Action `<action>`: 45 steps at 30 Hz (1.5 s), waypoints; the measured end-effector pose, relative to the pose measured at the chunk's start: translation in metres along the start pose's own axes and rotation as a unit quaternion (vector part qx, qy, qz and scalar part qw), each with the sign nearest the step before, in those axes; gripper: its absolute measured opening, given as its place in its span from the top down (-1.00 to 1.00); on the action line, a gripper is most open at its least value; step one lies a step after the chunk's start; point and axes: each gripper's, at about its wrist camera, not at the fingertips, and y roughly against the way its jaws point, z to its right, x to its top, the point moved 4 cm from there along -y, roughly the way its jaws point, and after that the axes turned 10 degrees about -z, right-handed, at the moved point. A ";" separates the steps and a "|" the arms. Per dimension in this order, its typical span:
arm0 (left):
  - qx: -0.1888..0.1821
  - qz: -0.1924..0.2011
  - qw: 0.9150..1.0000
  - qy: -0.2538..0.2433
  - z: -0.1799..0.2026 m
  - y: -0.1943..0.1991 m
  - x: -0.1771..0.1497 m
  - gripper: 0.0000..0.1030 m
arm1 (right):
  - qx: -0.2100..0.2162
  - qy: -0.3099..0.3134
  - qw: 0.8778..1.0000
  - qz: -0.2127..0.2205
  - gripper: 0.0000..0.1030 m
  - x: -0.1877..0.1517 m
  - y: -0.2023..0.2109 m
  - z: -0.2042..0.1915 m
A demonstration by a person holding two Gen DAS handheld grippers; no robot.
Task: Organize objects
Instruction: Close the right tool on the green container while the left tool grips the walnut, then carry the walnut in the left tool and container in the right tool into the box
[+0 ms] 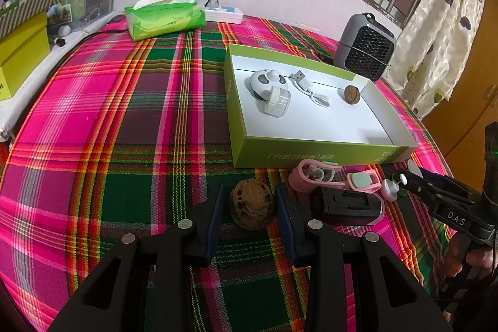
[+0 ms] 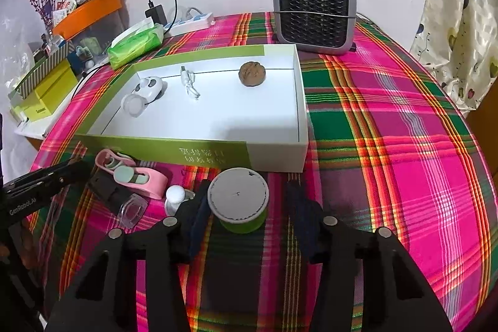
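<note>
A brown walnut (image 1: 252,203) lies on the plaid cloth between the fingers of my left gripper (image 1: 249,185). The right pad is against it and a thin strip of cloth shows on its left. My right gripper (image 2: 247,185) stands around a green tub with a white lid (image 2: 238,199); its left pad meets the tub, with a gap on the right. Behind them a green-and-white box (image 1: 311,150) holds a second walnut (image 1: 352,94), a white cable (image 1: 311,91) and a white gadget (image 1: 264,80). Pink clips (image 1: 314,175) and a black device (image 1: 345,204) lie before the box.
A grey heater (image 2: 314,11) stands behind the box on the right. A green tissue pack (image 1: 165,17) and a power strip (image 1: 224,13) sit at the back, with yellow boxes (image 1: 21,58) to the left. A hand (image 1: 476,257) holds the right tool.
</note>
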 end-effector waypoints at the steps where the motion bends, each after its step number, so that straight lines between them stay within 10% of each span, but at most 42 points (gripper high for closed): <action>1: 0.000 0.000 1.000 0.000 0.000 0.000 0.000 0.39 | 0.001 0.000 1.000 0.000 0.12 0.000 0.000 0.000; 45: 0.002 0.016 1.000 -0.013 0.008 0.022 0.004 0.46 | 0.027 0.003 0.999 0.025 0.33 0.003 0.024 0.003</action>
